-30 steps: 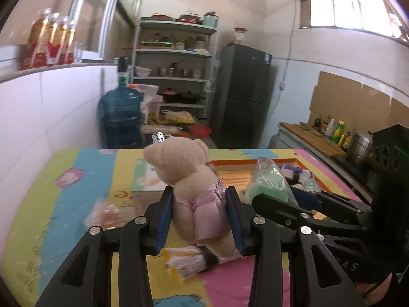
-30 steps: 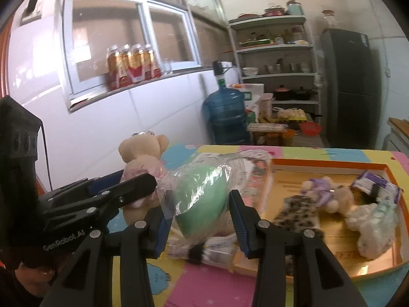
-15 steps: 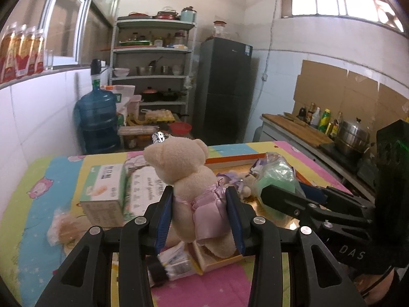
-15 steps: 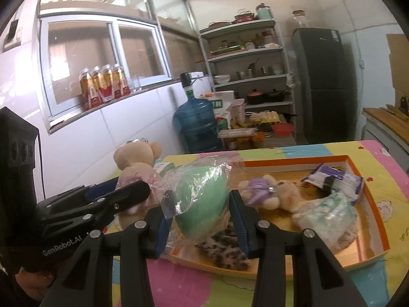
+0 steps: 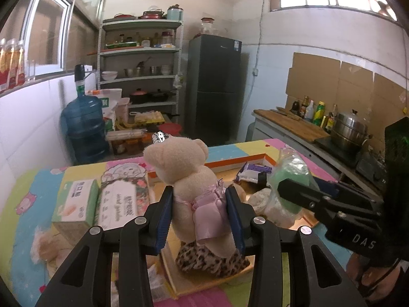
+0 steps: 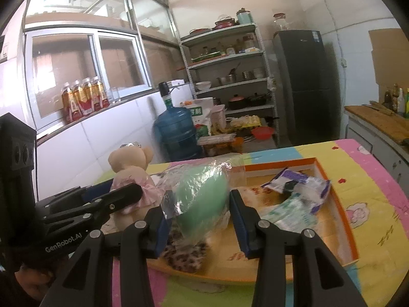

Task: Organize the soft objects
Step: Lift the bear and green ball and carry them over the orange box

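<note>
My left gripper (image 5: 200,212) is shut on a beige teddy bear (image 5: 189,176) in a pink dress, held above the near corner of an orange-rimmed tray (image 5: 237,159). To its right, my right gripper (image 6: 200,213) is shut on a green soft ball wrapped in clear plastic (image 6: 204,199), also over the tray (image 6: 343,220). The bear (image 6: 130,162) and left gripper (image 6: 122,197) show at the left of the right wrist view. A leopard-print soft item (image 5: 212,261) lies in the tray under the bear. Purple and white-green packets (image 6: 294,197) lie further in.
Two tissue packs (image 5: 102,199) and a pale plush (image 5: 46,243) lie on the colourful table mat left of the tray. Beyond the table stand a blue water jug (image 5: 84,130), a shelf rack (image 5: 140,71), a dark fridge (image 5: 213,89) and a counter (image 5: 301,128) at the right.
Both grippers have swept right across the table with their loads. The bear and the green ball now hang over the tray instead of over the mat; the tissue packs have slid to the left.
</note>
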Motion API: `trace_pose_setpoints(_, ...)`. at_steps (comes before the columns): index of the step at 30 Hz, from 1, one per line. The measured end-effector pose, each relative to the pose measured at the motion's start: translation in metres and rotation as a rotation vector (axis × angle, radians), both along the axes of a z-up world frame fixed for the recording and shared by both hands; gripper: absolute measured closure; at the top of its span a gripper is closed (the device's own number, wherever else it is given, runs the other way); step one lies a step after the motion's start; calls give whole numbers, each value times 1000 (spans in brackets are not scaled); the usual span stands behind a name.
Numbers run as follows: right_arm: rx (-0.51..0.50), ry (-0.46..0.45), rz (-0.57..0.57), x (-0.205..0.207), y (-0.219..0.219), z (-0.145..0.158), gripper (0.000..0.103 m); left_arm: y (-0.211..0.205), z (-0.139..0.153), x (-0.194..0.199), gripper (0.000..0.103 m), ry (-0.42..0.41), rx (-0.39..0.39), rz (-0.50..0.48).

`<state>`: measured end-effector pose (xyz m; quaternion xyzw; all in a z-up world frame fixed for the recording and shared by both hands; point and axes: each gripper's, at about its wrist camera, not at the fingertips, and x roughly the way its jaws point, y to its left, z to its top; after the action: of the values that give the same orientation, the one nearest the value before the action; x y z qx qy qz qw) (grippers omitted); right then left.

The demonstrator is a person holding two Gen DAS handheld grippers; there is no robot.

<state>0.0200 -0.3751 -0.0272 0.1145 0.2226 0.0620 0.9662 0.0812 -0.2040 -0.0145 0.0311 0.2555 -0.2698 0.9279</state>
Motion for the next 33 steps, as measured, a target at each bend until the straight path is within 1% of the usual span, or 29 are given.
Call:
trace_pose_setpoints(6,-12,0,-31,8,-23,6,59,-18,3,23,61,2,0,-1)
trace_pose_setpoints(16,-39,27,-29,37,-45,12,59,-37,9,60,61,23,-9,2)
trace_pose_setpoints(24,-18,65,-17,62,-62,12,59,-52,4,99,61,103,-9,19)
trace_pose_setpoints(31,-6,123,-1,85,-68,6,59,-60,-15,133,61,212,1,47)
trace_pose_setpoints(33,-8,139,1,91,-68,3,59,-61,-20,139,61,231,7,56)
